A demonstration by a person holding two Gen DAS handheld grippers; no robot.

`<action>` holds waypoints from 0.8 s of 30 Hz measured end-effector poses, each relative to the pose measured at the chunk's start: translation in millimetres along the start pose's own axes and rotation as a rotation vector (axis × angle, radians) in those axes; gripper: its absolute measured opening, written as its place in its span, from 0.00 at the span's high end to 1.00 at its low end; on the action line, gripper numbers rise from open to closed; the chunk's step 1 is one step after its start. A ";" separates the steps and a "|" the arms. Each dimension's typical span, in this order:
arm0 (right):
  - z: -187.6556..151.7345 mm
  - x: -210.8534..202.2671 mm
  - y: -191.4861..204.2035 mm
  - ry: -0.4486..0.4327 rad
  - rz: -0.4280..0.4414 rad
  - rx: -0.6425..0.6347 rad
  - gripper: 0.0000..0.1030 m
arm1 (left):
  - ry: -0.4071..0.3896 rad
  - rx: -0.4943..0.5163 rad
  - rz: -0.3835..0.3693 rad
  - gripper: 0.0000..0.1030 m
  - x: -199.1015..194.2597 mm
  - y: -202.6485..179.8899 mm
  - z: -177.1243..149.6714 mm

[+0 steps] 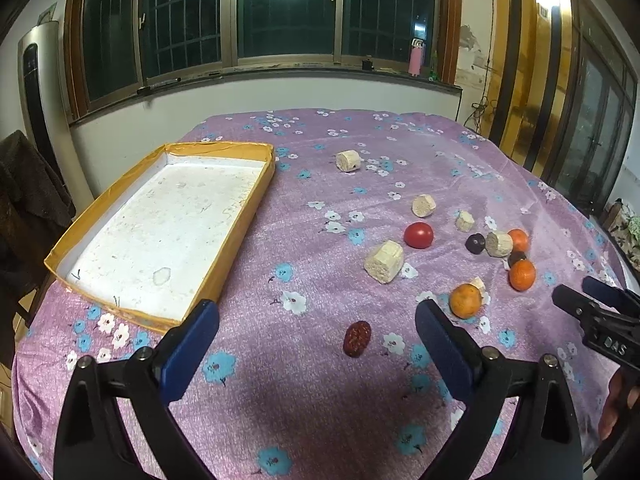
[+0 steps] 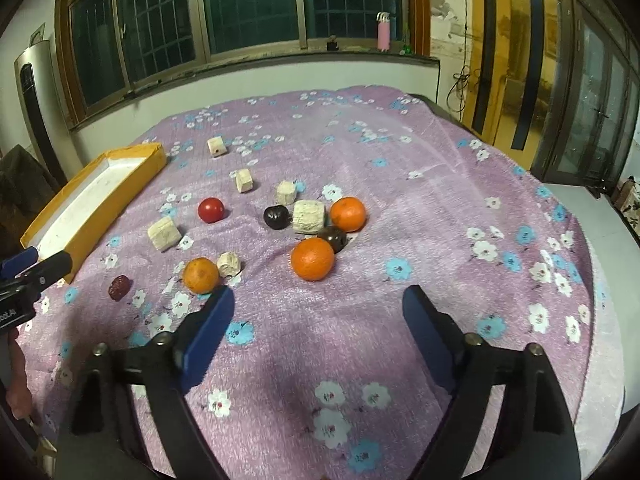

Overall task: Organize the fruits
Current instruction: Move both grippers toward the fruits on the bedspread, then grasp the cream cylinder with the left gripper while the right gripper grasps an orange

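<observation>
My left tool [image 1: 316, 316] hangs wide open above the near edge of the tabletop [image 1: 360, 140], gripping nothing; its blue pads [image 1: 192, 344] frame a dark red date [image 1: 357, 338] lying on the purple flowered cloth just ahead. Toward the left edge sits a shallow yellow tray [image 1: 240, 236] with a white floor, nothing in it. My right tool [image 2: 318, 304] is also spread wide and empty, hovering over bare cloth short of the fruit; in the left view its fingertips [image 1: 568, 300] reach in from the right edge.

The fruit lies scattered across the middle of the tabletop, right of the tray. Nearest my right tool is an orange [image 2: 312, 259], with a dark plum [image 2: 333, 238] touching it behind. Further back another orange [image 2: 348, 214] sits just beside a pale cork-like block [image 2: 307, 216], and a second dark plum [image 2: 276, 216] is on that block's other side. A red tomato [image 2: 211, 210] stands apart toward the tray. A third orange [image 2: 201, 275] rests against a small pale block [image 2: 229, 265], close to my right tool's left finger. More pale blocks are strewn toward the far edge; the farthest [image 2: 217, 146] lies alone near the tray's far corner.
</observation>
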State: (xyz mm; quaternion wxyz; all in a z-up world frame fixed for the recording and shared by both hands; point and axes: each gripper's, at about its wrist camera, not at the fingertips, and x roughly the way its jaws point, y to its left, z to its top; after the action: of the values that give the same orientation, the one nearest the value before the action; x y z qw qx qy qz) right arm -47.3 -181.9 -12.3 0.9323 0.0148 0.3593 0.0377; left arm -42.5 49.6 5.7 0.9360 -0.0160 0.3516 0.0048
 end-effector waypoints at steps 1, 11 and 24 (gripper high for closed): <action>2.3 5.6 -0.4 0.013 0.004 0.001 0.26 | 0.004 0.001 -0.002 0.07 2.5 0.0 1.2; 24.9 59.0 2.2 0.108 -0.023 -0.018 0.32 | 0.020 0.055 -0.005 0.07 29.0 -10.6 17.5; 25.5 83.3 5.9 0.141 0.001 -0.038 0.66 | 0.101 0.177 -0.024 0.15 78.8 -49.9 28.6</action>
State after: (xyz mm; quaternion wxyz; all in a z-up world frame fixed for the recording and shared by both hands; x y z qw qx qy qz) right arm 31.0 -169.3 -48.8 0.9048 -0.0054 0.4234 0.0458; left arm 36.6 0.5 -23.3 0.9149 0.0621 0.3971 -0.0381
